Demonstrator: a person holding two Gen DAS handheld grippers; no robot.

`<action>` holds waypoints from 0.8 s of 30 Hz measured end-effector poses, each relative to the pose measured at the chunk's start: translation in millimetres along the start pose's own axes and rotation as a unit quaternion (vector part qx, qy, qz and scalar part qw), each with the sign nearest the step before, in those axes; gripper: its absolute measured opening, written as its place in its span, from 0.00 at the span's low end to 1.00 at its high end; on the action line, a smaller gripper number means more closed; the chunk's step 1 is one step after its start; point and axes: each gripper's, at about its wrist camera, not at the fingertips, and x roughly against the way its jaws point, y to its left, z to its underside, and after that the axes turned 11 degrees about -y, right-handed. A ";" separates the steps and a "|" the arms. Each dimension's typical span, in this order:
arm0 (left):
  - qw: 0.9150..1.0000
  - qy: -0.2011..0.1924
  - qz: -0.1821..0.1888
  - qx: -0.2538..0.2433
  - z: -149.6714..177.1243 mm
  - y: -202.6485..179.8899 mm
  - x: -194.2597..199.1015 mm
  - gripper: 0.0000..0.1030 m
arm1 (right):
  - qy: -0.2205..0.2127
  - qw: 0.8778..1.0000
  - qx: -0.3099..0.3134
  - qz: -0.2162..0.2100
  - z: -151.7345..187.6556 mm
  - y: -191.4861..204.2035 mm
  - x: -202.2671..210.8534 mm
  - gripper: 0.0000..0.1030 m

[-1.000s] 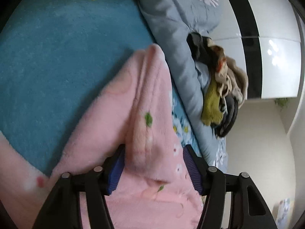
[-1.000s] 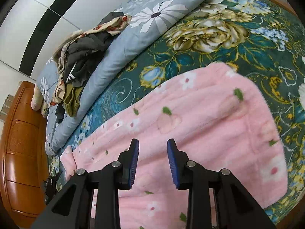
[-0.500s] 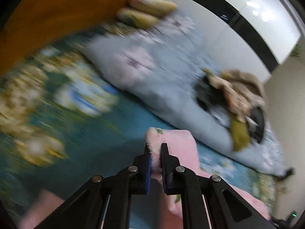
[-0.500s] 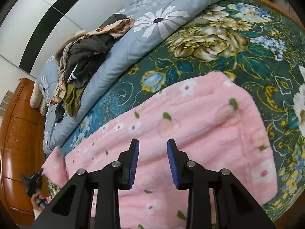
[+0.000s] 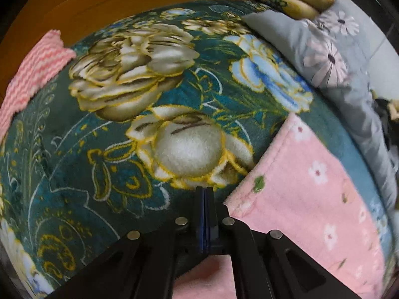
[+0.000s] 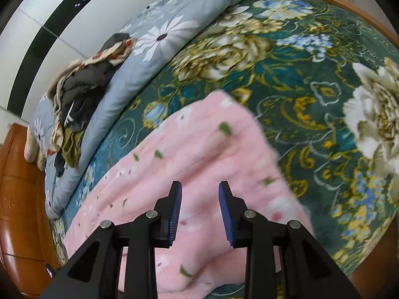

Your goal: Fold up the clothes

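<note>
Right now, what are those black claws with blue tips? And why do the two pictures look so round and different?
There is no robot here. A person holds a two-finger grabber in each hand, and each grabber carries a small camera looking along its fingers. The wide lens bends the picture round.

One picture comes from the left gripper. Its blue pads are pressed shut, and I cannot see any cloth between them. The other comes from the right gripper, which is open above a pink garment spread on a bed.

The bed has a green flowered blanket and a grey quilt along the far side. A pile of clothes lies on the quilt. The job is folding clothes.
</note>
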 end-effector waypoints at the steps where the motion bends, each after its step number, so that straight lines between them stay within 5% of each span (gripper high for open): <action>1: 1.000 -0.001 0.003 -0.003 -2.0 -3.4 2.9 0.01 | -0.003 1.000 0.002 0.002 -4.6 -1.7 1.1 0.30; 8: 0.999 0.018 0.024 -0.044 -15.5 -55.5 7.4 0.05 | -0.005 0.998 0.061 0.025 -64.5 8.7 -19.5 0.37; 10: 0.997 0.030 0.031 -0.059 -17.2 -74.7 3.5 0.18 | 0.014 0.994 0.099 0.036 -82.2 20.3 -42.2 0.40; 12: 0.996 0.043 0.038 -0.073 -18.9 -93.9 -0.4 0.44 | 0.040 0.988 0.142 0.041 -90.3 34.8 -66.4 0.43; 13: 0.995 0.043 0.043 -0.076 -17.7 -102.9 -0.8 0.46 | 0.054 0.984 0.164 0.044 -93.6 42.3 -78.6 0.43; 16: 0.991 0.039 0.063 -0.110 -17.8 -140.6 -5.9 0.60 | 0.104 0.962 0.251 0.039 -88.0 69.1 -113.3 0.44; 20: 0.983 0.050 0.066 -0.167 -19.6 -179.7 -22.5 0.65 | 0.163 0.916 0.365 0.030 -65.8 103.4 -151.0 0.44; 24: 0.991 0.083 0.044 -0.094 -28.5 -177.3 -45.0 0.66 | 0.180 0.894 0.409 0.037 -49.3 115.6 -176.1 0.44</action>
